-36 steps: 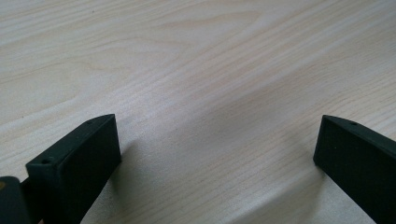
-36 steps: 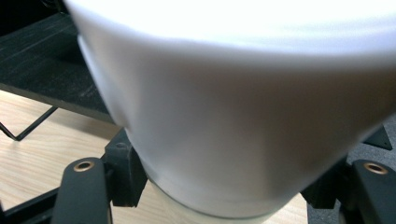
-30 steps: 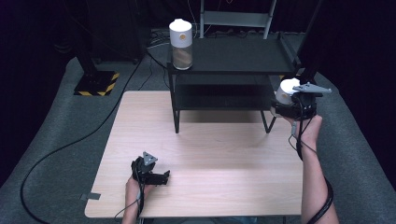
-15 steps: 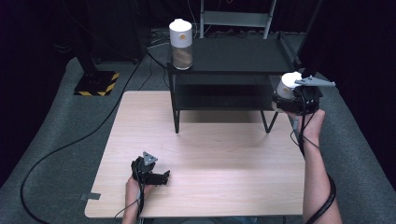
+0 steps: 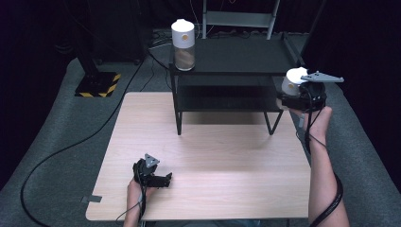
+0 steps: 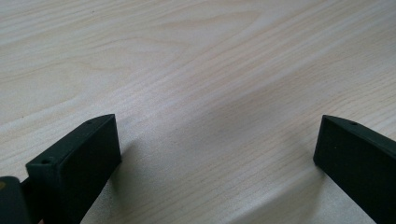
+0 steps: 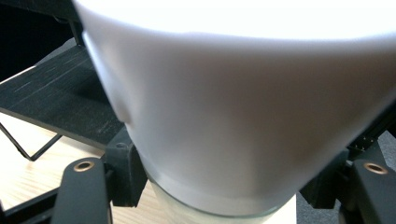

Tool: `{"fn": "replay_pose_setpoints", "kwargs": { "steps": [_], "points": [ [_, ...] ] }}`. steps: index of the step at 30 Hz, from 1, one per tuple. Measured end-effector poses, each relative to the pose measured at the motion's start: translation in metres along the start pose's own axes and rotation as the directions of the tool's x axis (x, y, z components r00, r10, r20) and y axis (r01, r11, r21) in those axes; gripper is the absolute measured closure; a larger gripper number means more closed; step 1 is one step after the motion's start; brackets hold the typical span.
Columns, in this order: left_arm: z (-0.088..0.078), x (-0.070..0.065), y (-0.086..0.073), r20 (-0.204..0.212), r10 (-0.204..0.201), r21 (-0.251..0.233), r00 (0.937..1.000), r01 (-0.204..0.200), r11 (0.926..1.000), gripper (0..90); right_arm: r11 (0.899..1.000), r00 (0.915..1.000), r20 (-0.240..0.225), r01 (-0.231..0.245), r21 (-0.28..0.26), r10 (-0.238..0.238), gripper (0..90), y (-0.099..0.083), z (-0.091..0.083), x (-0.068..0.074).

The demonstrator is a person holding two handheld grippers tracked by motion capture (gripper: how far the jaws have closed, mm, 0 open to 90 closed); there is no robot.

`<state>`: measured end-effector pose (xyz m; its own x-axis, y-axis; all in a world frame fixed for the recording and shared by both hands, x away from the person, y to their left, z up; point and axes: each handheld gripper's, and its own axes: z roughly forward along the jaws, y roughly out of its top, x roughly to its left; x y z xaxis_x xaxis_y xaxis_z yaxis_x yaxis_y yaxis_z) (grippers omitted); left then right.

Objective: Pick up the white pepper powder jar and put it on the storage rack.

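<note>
High view sits fixed above the person's side, looking forward and down from well back, taking in the whole wooden table (image 5: pixel 213 156), the black shelf rack (image 5: pixel 236 71) at its far edge and dark floor around. Left gripper view rides the left gripper (image 5: pixel 152 174), very near, facing down along its two black jaws at bare tabletop (image 6: pixel 196 70), the same wood the high view covers near its front-left. Right gripper view looks along its jaws, pressed up against a white-lidded jar (image 7: pixel 243 107), with the rack's shelf (image 7: pixel 51 102) behind at left, both shared with the high view's right side.
</note>
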<state>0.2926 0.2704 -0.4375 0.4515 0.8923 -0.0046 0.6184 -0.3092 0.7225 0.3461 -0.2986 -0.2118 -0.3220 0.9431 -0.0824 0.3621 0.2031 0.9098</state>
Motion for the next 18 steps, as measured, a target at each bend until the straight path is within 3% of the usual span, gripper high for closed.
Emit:
{"fn": "replay_pose_setpoints", "kwargs": {
  "steps": [18],
  "points": [
    [0.0, 0.0, 0.0, 0.0, 0.0, 0.0, 1.0, 0.0, 1.0, 0.0, 1.0, 0.9998, -0.006, 0.019, -0.021, -0.019, 29.7, 0.021, -0.01, 0.001]
  ]
}}
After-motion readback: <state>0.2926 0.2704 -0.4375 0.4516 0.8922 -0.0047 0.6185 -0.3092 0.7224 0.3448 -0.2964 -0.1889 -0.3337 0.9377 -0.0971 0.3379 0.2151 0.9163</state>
